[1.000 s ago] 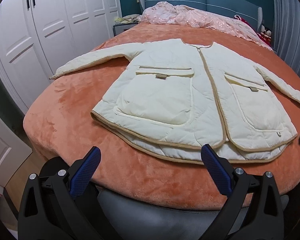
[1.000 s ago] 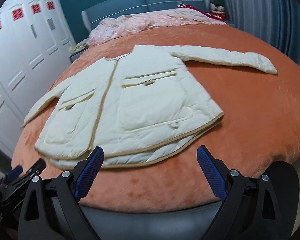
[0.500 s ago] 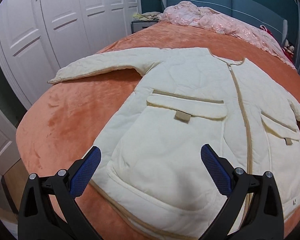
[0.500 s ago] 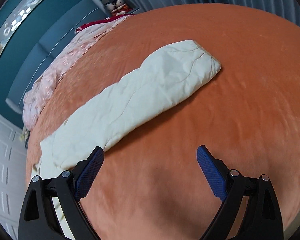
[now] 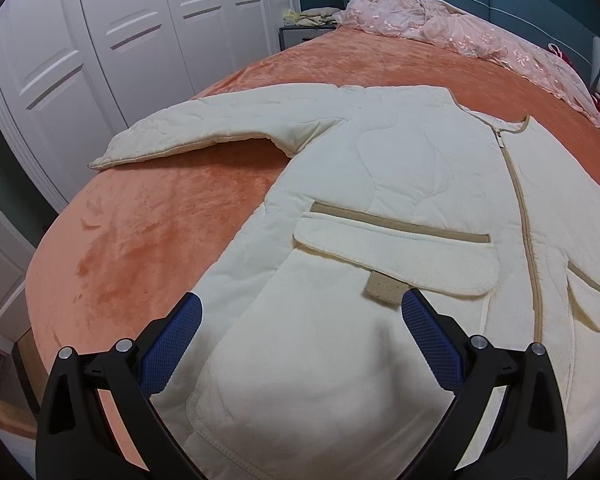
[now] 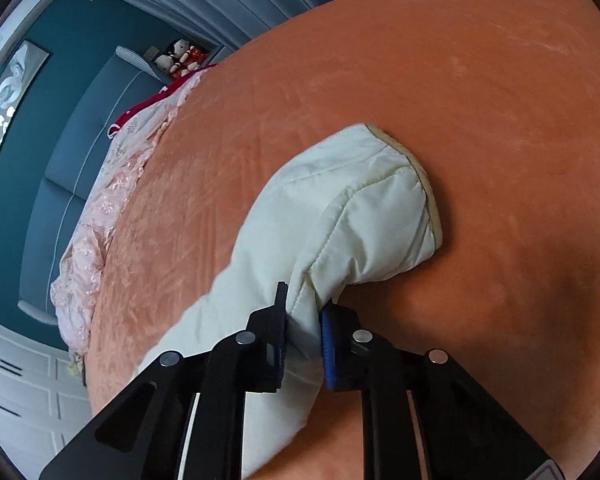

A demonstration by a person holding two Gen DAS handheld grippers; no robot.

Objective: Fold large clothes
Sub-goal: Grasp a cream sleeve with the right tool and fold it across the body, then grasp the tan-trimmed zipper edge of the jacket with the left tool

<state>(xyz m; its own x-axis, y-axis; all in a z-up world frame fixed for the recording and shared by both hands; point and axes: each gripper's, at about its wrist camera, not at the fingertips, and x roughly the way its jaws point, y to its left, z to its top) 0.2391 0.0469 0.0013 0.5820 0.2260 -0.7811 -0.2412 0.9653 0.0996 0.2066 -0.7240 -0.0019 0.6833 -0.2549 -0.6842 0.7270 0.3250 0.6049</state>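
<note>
Quilted cream jacket (image 5: 400, 184) lay flat on the bed (image 5: 148, 220) — soft, light, floppy; right gripper (image 6: 303, 330) was closing on its sleeve (image 6: 340, 216) near the cuff; left gripper (image 5: 300, 340) gaped, empty.

Left hand-held gripper (image 5: 300, 320) wide apart, nothing between pads. Below and ahead: cream quilted jacket (image 5: 400, 208) flat on orange bed (image 5: 140, 232); sleeve (image 5: 204, 128) extended ahead-left.

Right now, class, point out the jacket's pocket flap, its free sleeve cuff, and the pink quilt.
pocket flap (image 5: 396, 258), left wrist view, middle of flap.
sleeve cuff (image 5: 112, 156), left wrist view, open end.
pink quilt (image 5: 452, 30), left wrist view, crumpled middle.
</note>
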